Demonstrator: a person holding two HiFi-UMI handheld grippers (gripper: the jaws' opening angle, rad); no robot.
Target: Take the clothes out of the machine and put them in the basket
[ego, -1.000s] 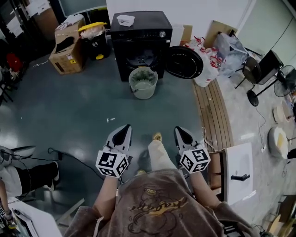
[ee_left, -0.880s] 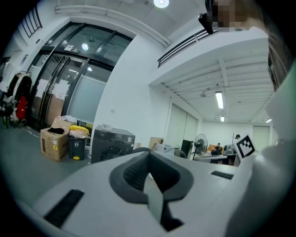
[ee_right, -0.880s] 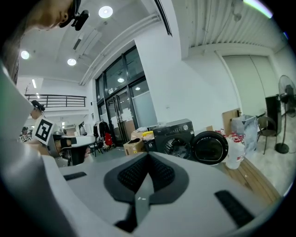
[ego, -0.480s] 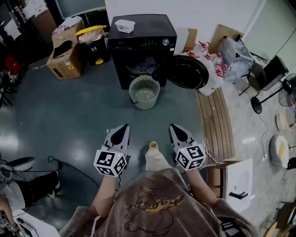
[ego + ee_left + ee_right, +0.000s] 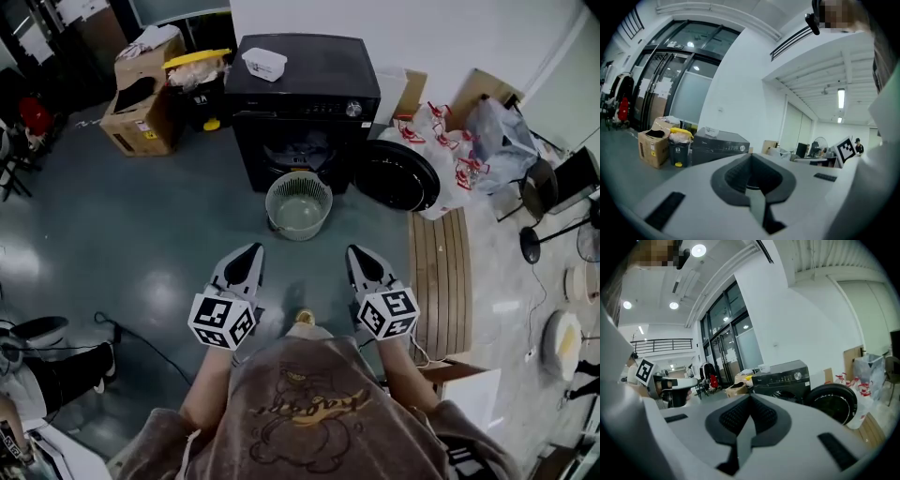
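A black front-loading washing machine (image 5: 305,103) stands against the back wall with its round door (image 5: 398,175) swung open to the right. Its drum opening (image 5: 298,148) is dark, and I cannot make out clothes in it. A pale green round basket (image 5: 298,204) sits on the floor right in front of the drum and looks empty. My left gripper (image 5: 248,255) and right gripper (image 5: 359,253) are held side by side a short way before the basket, both pointing at the machine, shut and empty. The left gripper view shows the machine (image 5: 719,145) beyond the closed jaws; the right gripper view shows machine (image 5: 783,378) and door (image 5: 833,401).
A white tub (image 5: 263,63) lies on the machine's top. A cardboard box (image 5: 141,103) and a yellow-lidded bin (image 5: 199,80) stand to its left. White bags (image 5: 441,150) and a wooden board (image 5: 438,281) are on the right. A cable (image 5: 141,337) crosses the floor at left.
Both grippers have travelled forward with me toward the machine. The machine and basket now sit lower and closer in the head view. Both jaws stayed shut.
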